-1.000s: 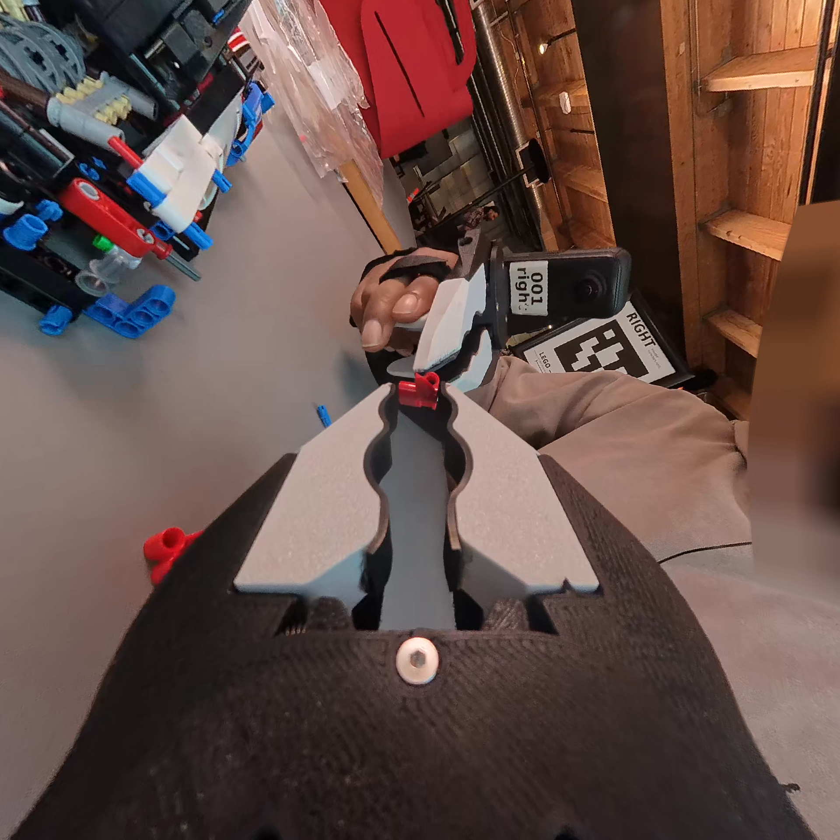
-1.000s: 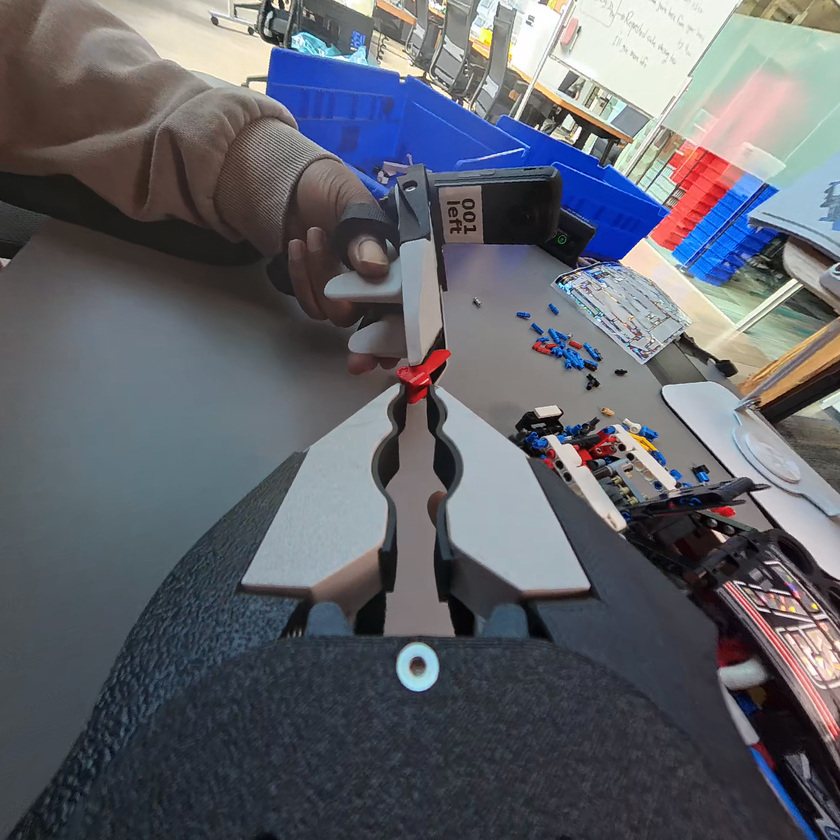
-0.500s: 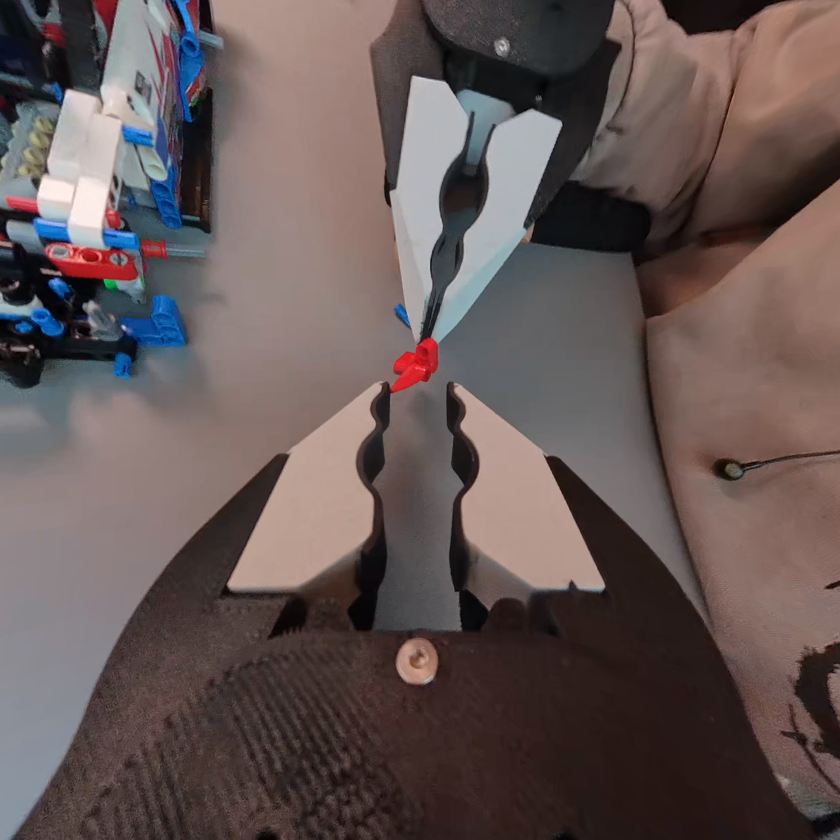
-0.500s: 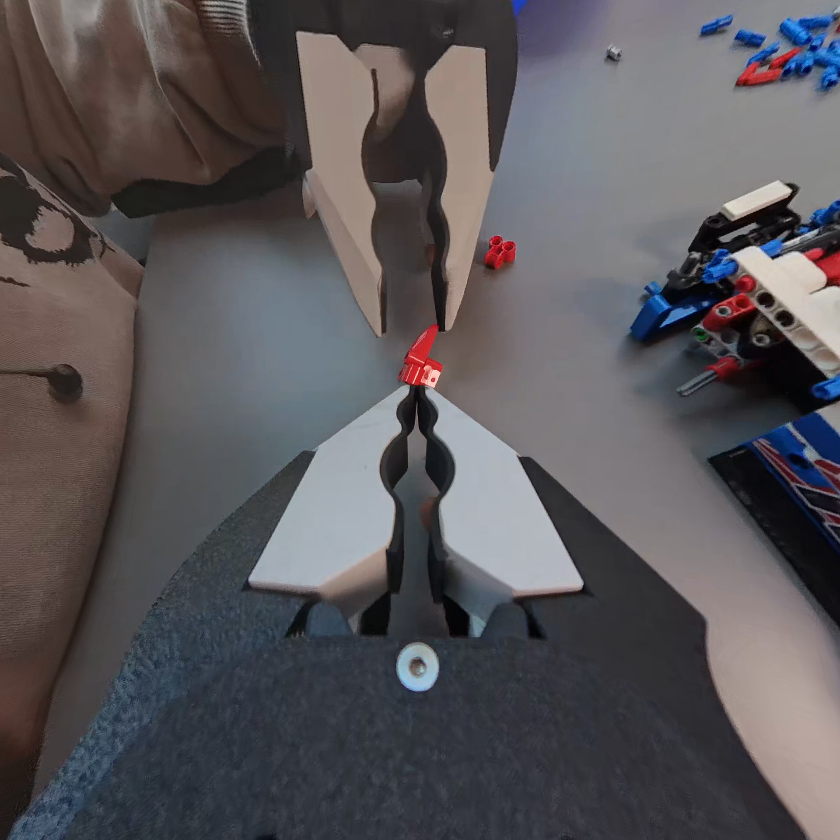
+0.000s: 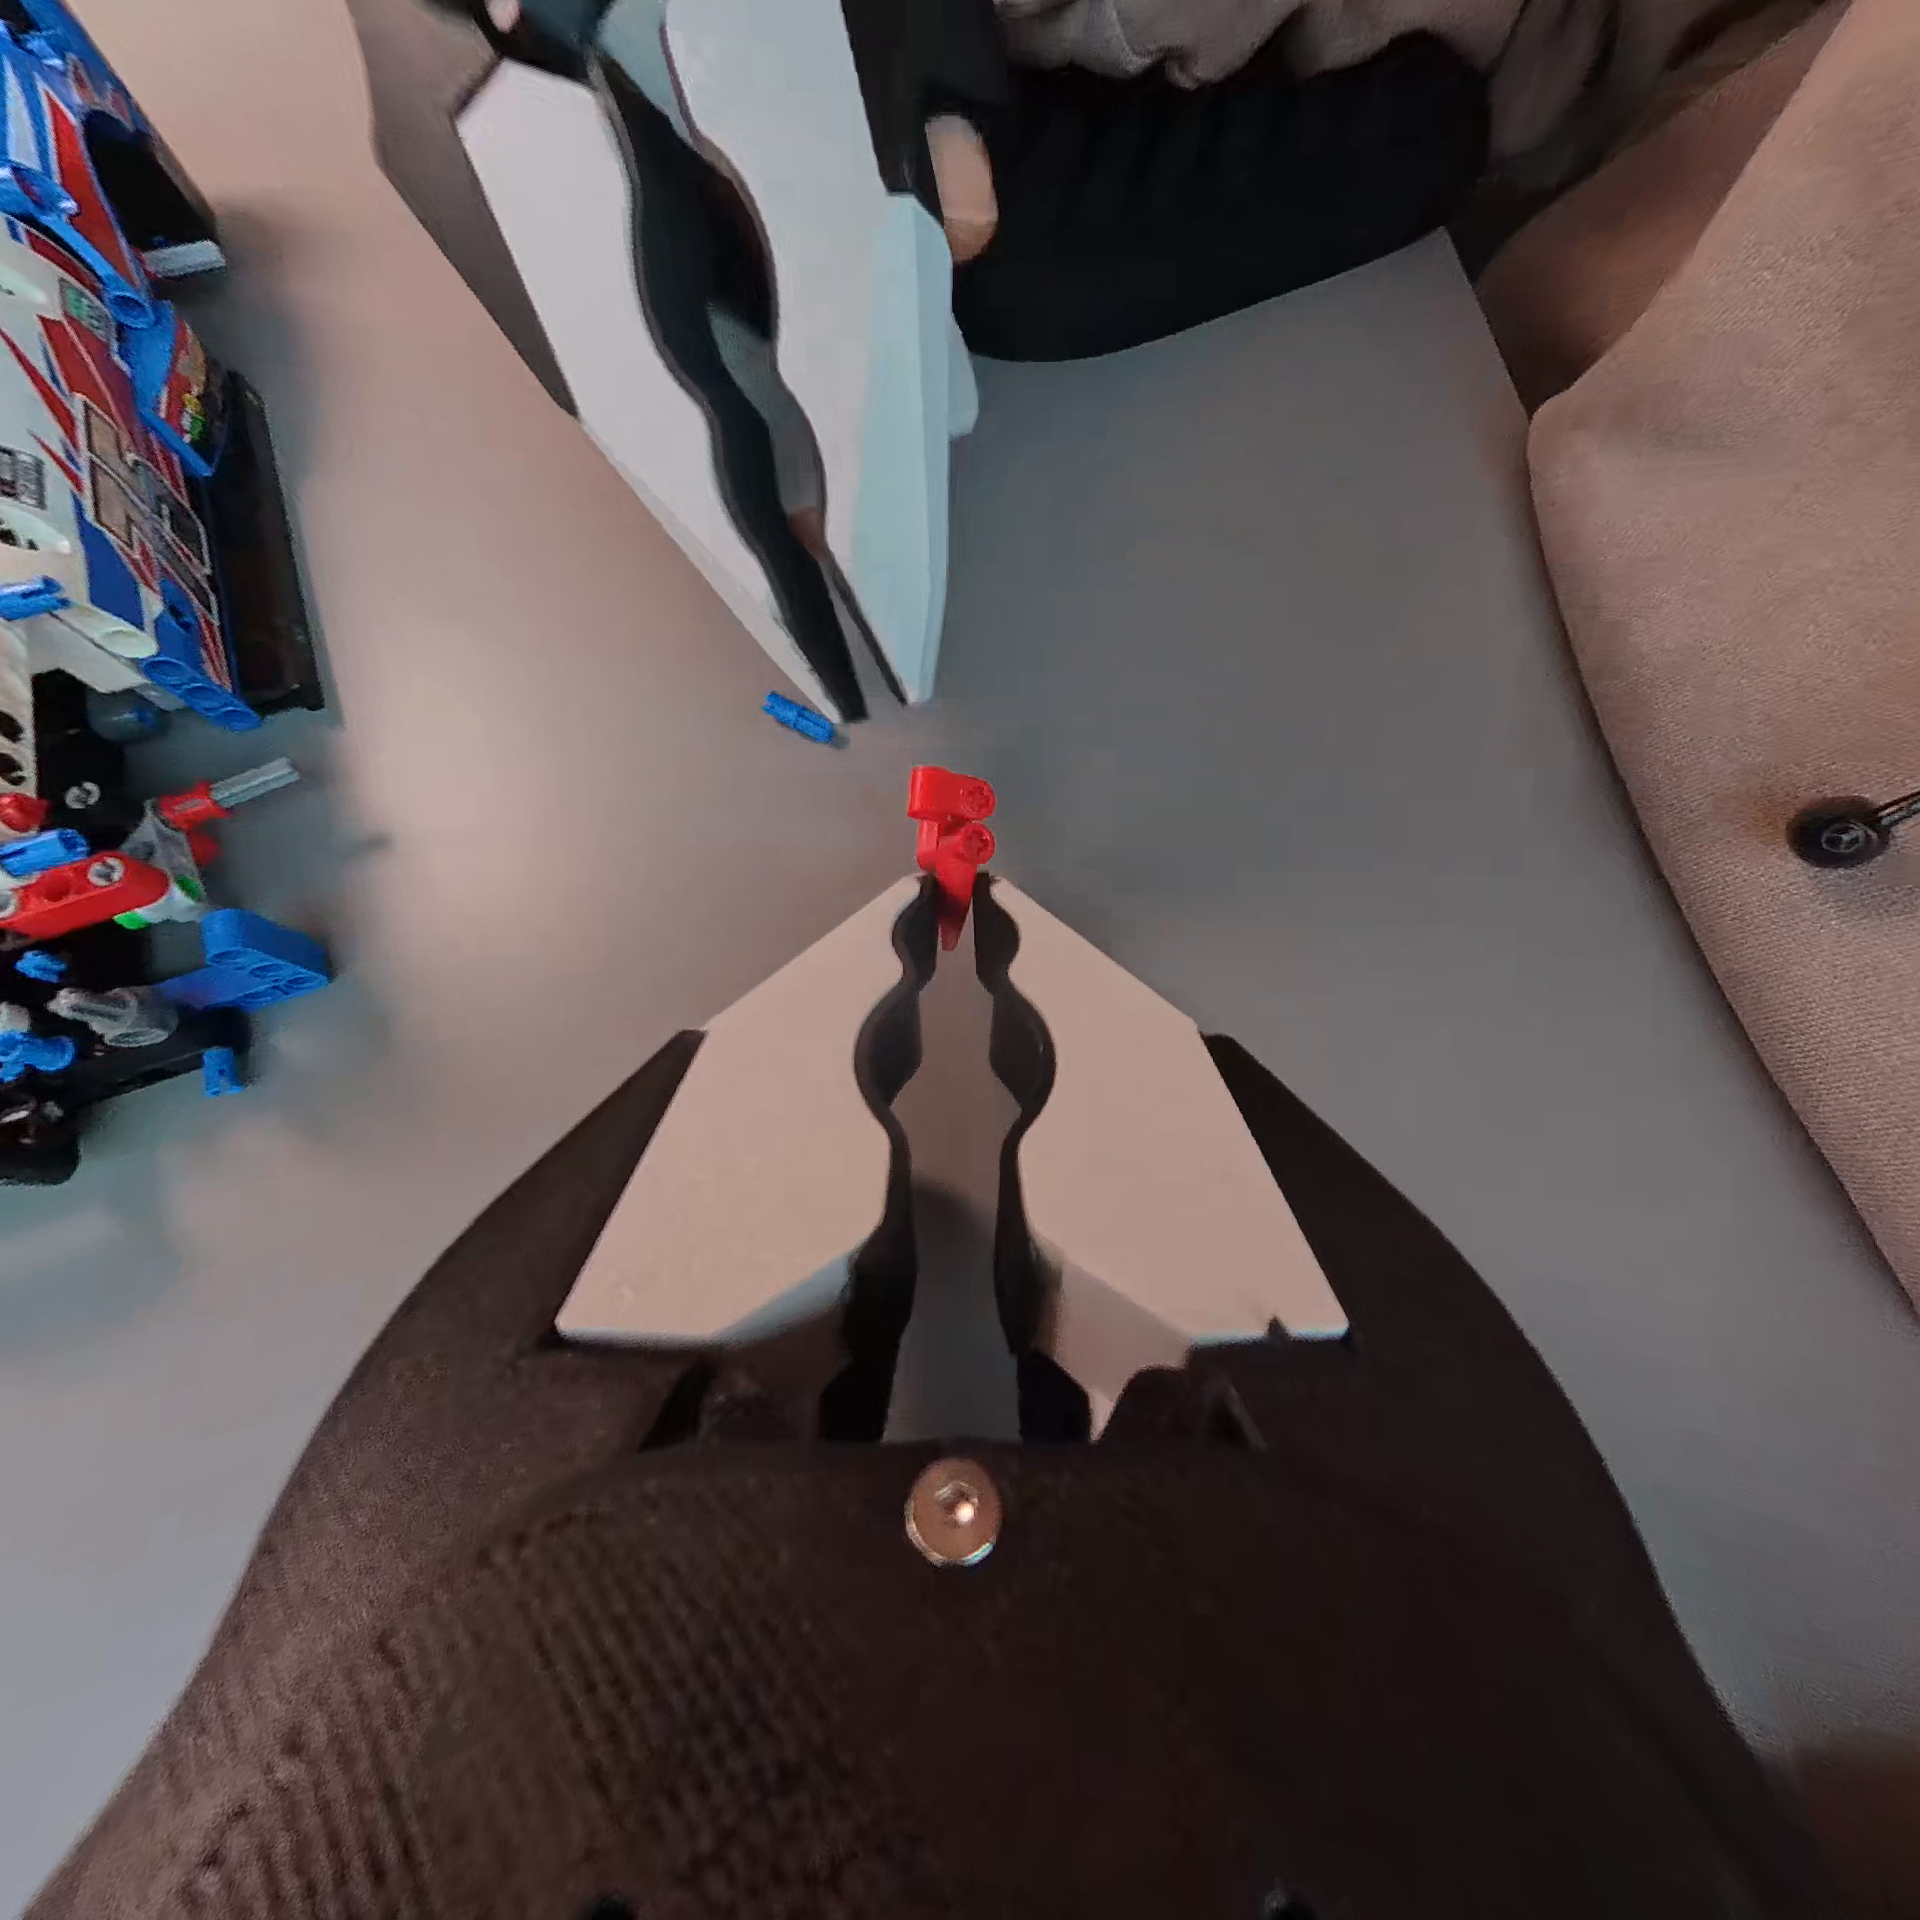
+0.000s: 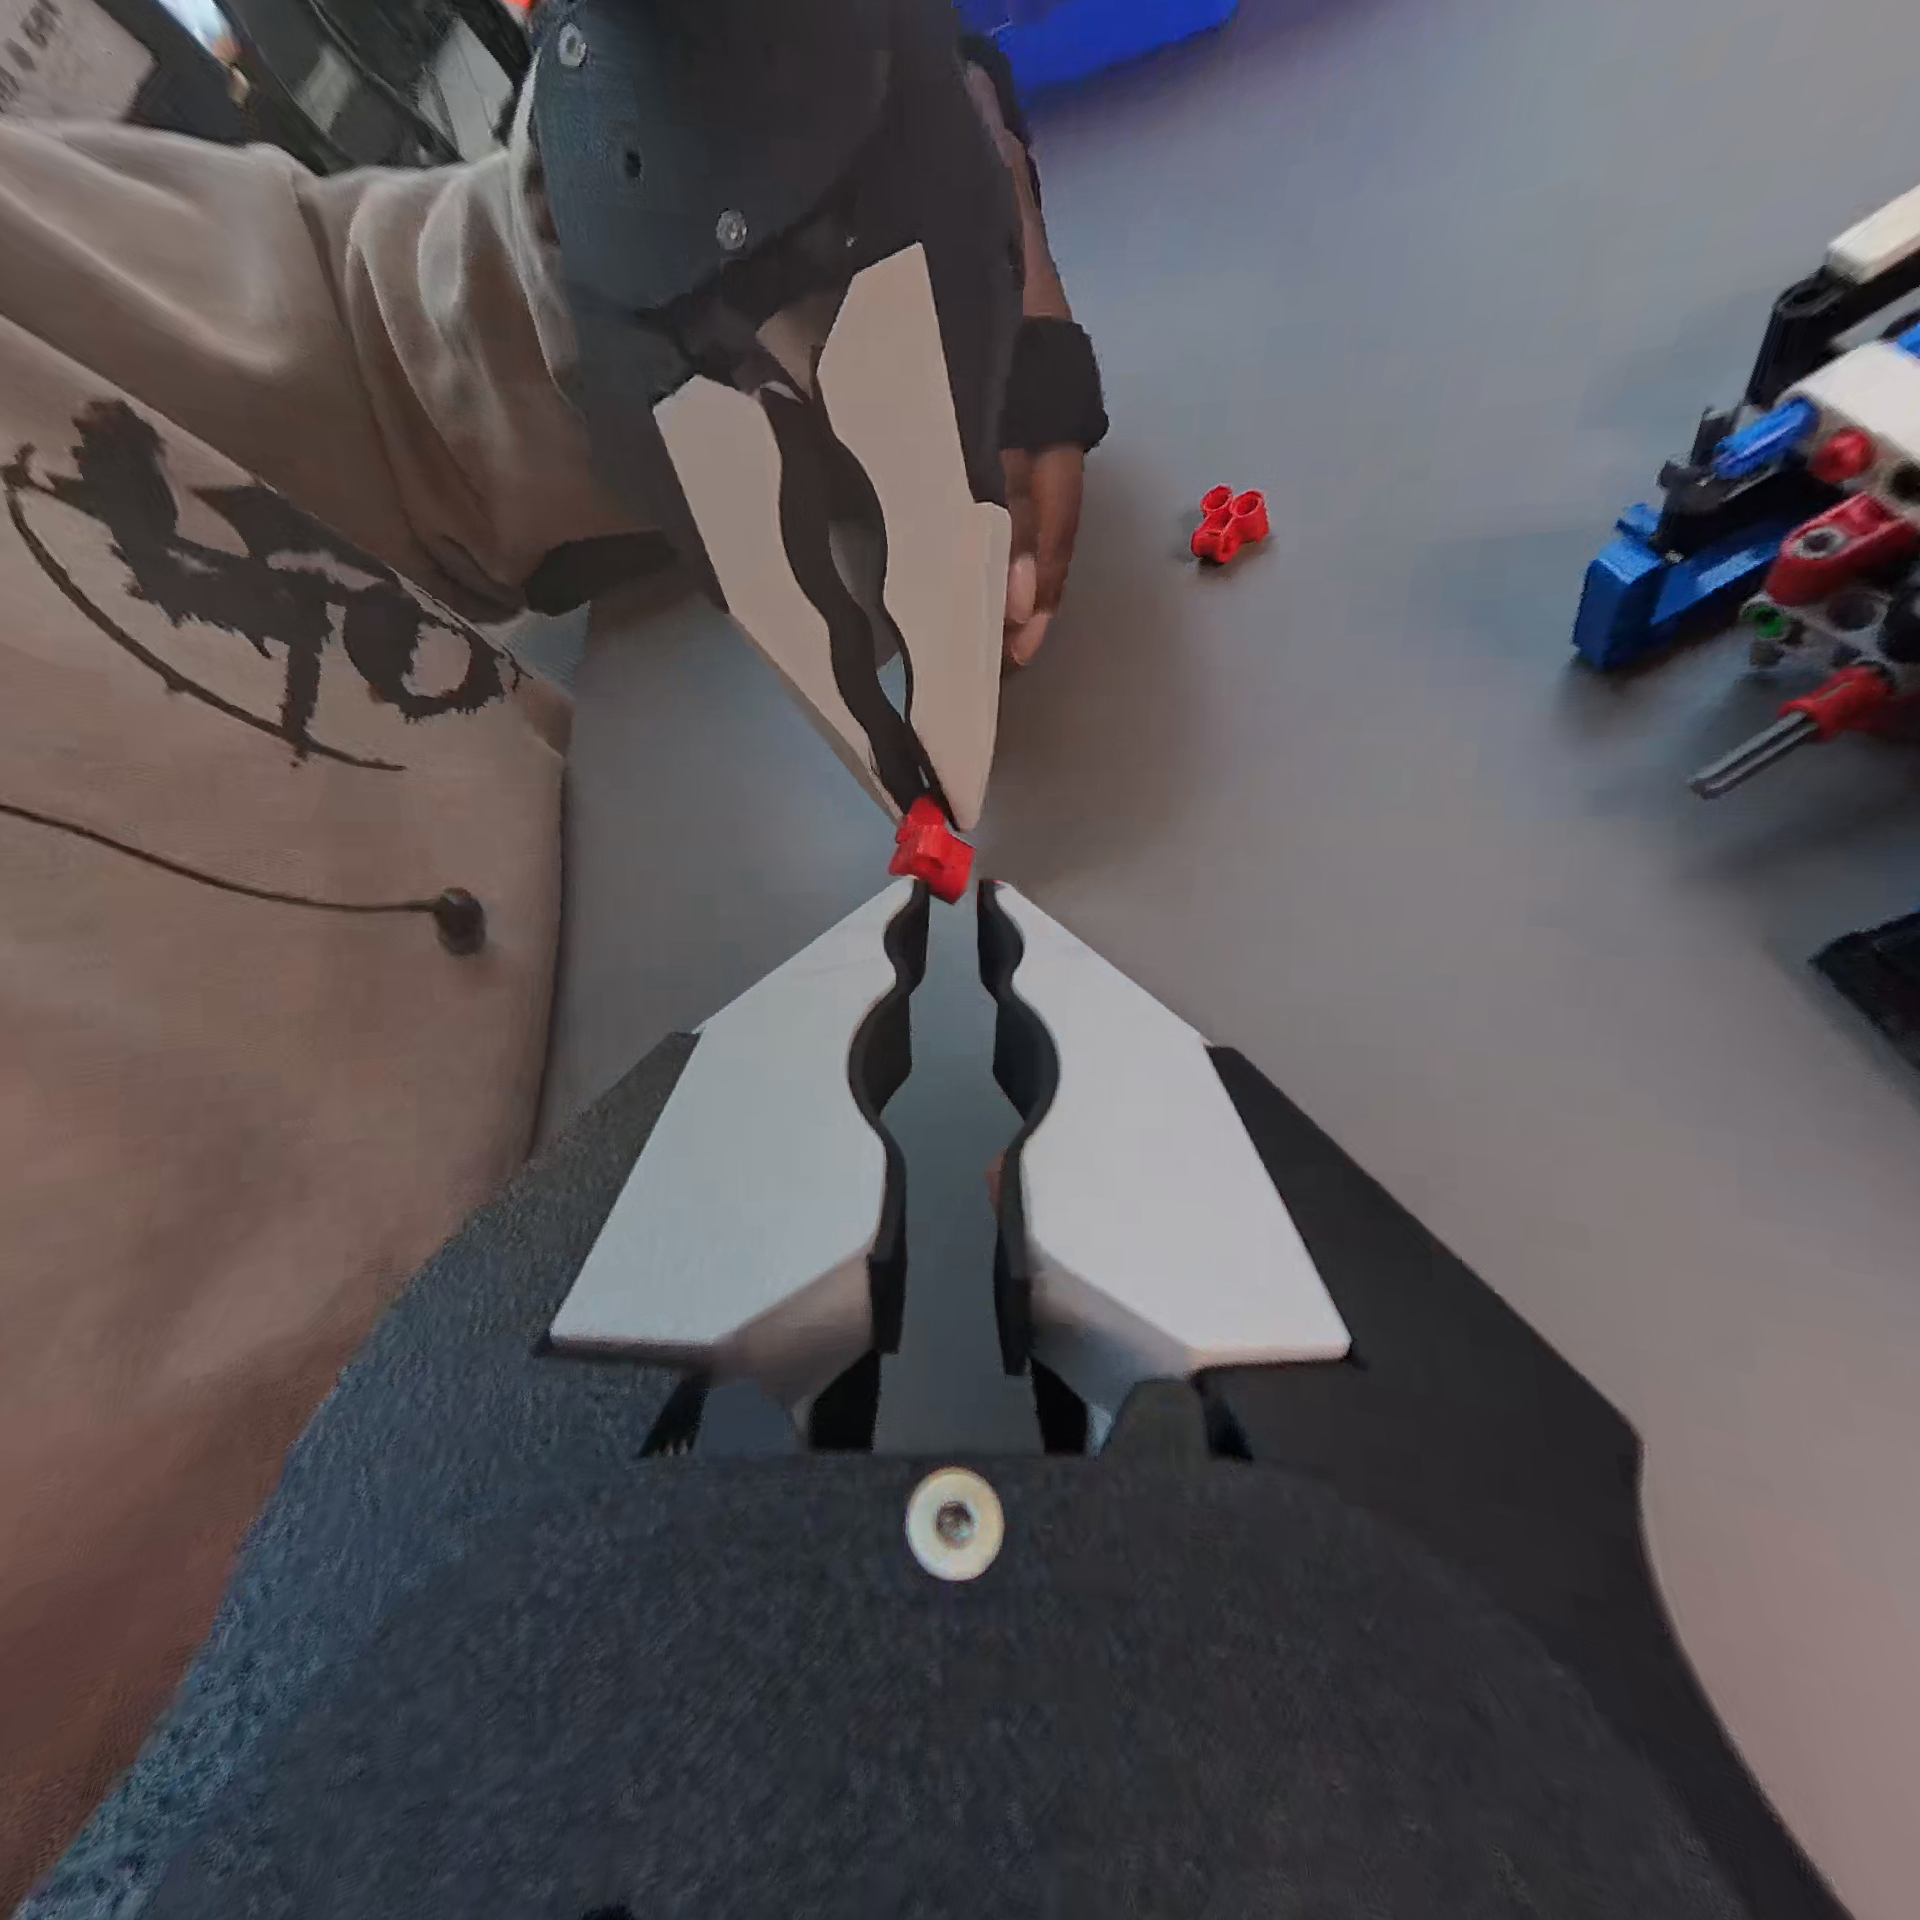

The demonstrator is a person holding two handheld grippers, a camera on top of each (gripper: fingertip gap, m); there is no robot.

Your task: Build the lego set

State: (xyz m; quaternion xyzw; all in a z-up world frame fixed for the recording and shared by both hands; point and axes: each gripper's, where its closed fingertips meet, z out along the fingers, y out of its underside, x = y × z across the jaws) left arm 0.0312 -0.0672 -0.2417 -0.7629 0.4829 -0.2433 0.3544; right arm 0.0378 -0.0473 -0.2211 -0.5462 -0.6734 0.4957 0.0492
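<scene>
Left gripper (image 5: 951, 883): tips pinch the red lego piece (image 5: 951, 831) above the grey table (image 5: 1195, 623).
Right gripper (image 6: 951, 888): tips slightly apart, empty, just beside the piece.
Part-built model (image 6: 1818, 540): at the table's far side.

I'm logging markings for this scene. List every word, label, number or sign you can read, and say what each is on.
None can be read clearly.
Stickers on the lego model: small print, too blurred to read.
White card in the top left corner of the right wrist view: lettering cut off and blurred.
Sweatshirt: black brush-style print, not legible as words.
</scene>
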